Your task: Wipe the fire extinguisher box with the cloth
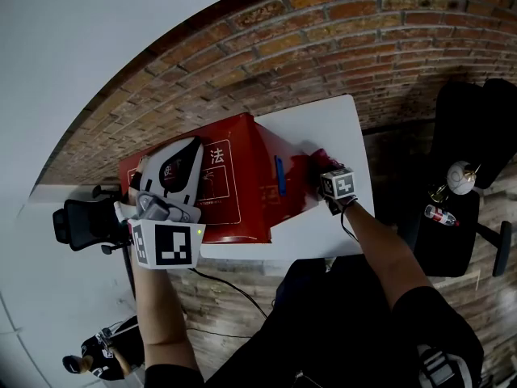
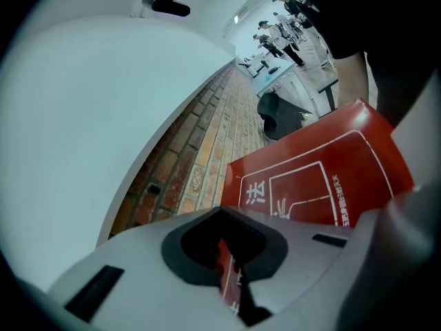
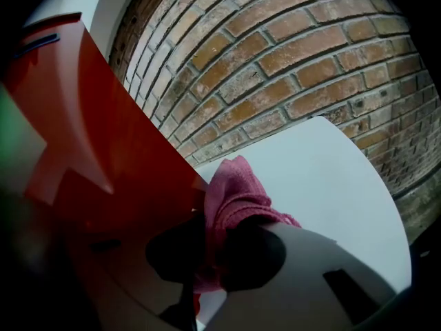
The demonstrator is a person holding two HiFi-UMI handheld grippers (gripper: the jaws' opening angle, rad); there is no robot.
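The red fire extinguisher box (image 1: 242, 176) lies flat on the white table (image 1: 323, 128), its white-printed face up. My left gripper (image 1: 179, 162) rests over the box's left part. In the left gripper view its jaws (image 2: 231, 267) stand nearly together with a strip of the box's (image 2: 324, 178) printed edge between them. The pink cloth (image 1: 317, 158) is bunched against the box's right side, and my right gripper (image 1: 327, 172) is shut on it. In the right gripper view the cloth (image 3: 234, 192) sticks out of the gripper (image 3: 207, 254) and touches the red panel (image 3: 103, 150).
A curved brick wall (image 1: 323, 39) runs close behind the table. A black office chair (image 1: 81, 221) stands at the left. A dark seat (image 1: 464, 136) at the right carries a pale ball (image 1: 461, 176) and a small bottle (image 1: 440, 214). A black cable (image 1: 230, 289) hangs below the table's front edge.
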